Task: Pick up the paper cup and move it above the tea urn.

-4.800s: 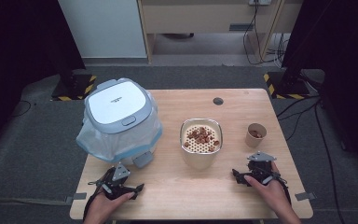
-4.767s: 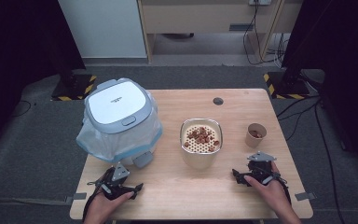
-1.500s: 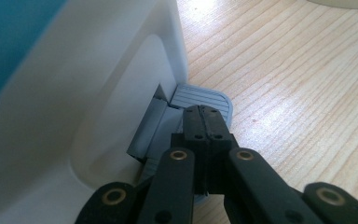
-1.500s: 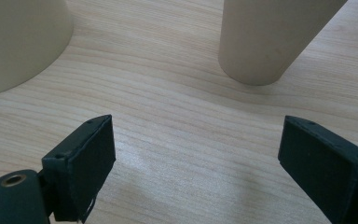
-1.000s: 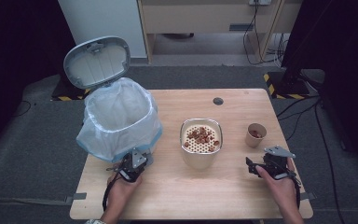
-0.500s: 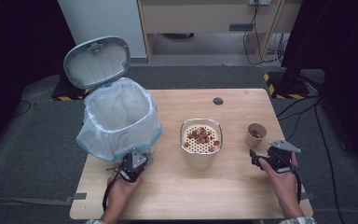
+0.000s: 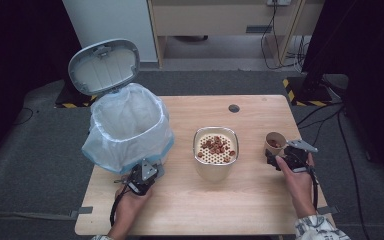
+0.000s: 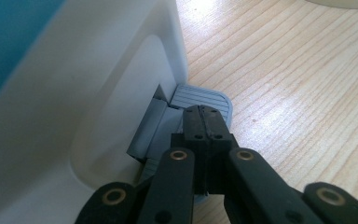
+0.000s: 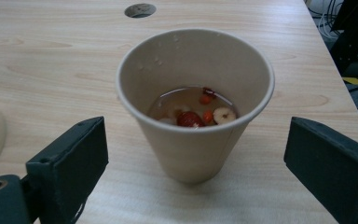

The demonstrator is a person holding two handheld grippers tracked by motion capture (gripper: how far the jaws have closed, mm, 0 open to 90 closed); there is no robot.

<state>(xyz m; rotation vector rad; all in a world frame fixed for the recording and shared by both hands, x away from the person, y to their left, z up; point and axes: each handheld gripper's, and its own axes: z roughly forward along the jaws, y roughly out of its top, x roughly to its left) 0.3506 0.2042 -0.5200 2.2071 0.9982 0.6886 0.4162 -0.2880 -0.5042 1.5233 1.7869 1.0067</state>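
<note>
Paper cup: stands on the tabletop, holding liquid with red bits.
Right gripper: wide open, closing a little, cup between jaws, untouched.
Left gripper: shut tight, pressing bin pedal.
Bin: lid up, blue bag inside.

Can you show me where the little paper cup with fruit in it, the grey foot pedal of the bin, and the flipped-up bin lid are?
small tan paper cup (image 9: pixel 196 140): right gripper view, front of its outer wall.
ribbed grey plastic pedal (image 8: pixel 205 97): left gripper view, its ridged top face.
open grey bin lid (image 7: pixel 104 66): high view, its pale inner side.
</note>
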